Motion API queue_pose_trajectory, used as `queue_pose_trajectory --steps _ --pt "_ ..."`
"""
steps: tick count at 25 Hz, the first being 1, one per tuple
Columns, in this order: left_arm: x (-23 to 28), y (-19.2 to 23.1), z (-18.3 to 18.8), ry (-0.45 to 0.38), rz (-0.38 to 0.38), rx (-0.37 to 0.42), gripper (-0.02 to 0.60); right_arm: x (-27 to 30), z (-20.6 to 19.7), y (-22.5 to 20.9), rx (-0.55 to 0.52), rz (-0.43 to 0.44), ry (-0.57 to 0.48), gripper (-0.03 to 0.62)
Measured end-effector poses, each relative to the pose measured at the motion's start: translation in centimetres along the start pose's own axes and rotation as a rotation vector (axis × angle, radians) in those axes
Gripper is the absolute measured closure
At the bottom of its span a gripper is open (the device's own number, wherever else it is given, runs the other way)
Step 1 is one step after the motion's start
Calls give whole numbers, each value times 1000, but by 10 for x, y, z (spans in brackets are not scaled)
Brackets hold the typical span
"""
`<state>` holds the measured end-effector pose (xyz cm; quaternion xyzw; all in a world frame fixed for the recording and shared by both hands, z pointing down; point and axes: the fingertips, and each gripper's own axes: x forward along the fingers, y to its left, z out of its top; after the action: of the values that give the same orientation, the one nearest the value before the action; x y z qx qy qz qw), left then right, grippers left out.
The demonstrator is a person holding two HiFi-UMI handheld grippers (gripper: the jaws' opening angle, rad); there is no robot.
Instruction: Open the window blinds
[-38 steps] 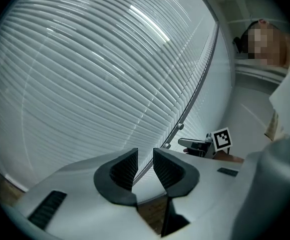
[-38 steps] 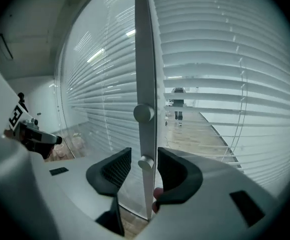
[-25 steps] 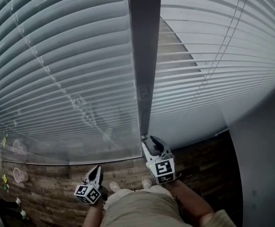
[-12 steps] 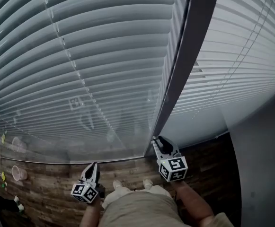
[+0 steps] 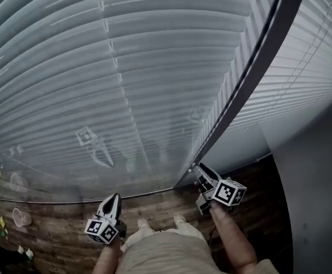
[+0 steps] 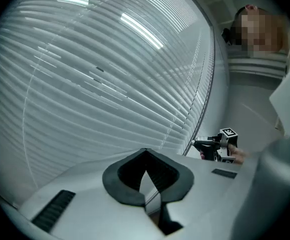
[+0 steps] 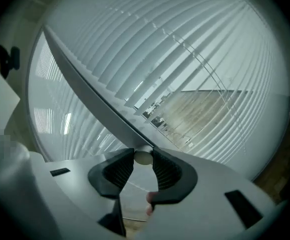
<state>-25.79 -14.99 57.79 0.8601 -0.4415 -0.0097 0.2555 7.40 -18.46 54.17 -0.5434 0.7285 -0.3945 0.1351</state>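
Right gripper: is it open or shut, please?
Shut: the right gripper has just closed; its jaws pinch a small pale knob.

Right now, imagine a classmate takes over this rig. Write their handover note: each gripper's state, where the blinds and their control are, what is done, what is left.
Left gripper: shut, empty, held off the wide white slatted blind.
Right gripper: its jaws have just been closing and now pinch a small pale round knob at the foot of the dark vertical window post. It looks like the blind's tilt control, though I can't be sure.
Done: knob gripped.
Left: the slats look mostly closed in the head view. Probably twist or pull the knob until they open.
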Motion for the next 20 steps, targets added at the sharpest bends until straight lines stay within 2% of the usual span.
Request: queue_pose_trajectory --steps 5,8,12,14,15,16,17,18,20 --pt "-4 10 1 15 -36 6 566 1 -1 -4 265 85 14 473" --pt "-6 17 0 25 -44 3 566 3 -4 -5 386 137 41 473" --pt "-7 29 -9 37 -51 10 566 8 -16 -17 480 168 41 473" --pt "-8 35 -11 41 -53 12 566 9 -18 -18 465 192 26 473" --pt "-7 38 -12 43 -53 3 566 8 -16 -17 416 193 15 472" --pt "-7 42 -13 44 -52 -13 566 6 -13 -17 322 171 1 460" --pt "-6 45 -15 46 -49 -33 566 3 -10 -19 183 119 -12 412" --pt "-5 47 -18 49 -47 -49 566 -1 -9 -21 8 51 -20 376" --pt "-2 47 -24 61 -48 -60 566 -6 -11 -16 -385 -80 -7 370"
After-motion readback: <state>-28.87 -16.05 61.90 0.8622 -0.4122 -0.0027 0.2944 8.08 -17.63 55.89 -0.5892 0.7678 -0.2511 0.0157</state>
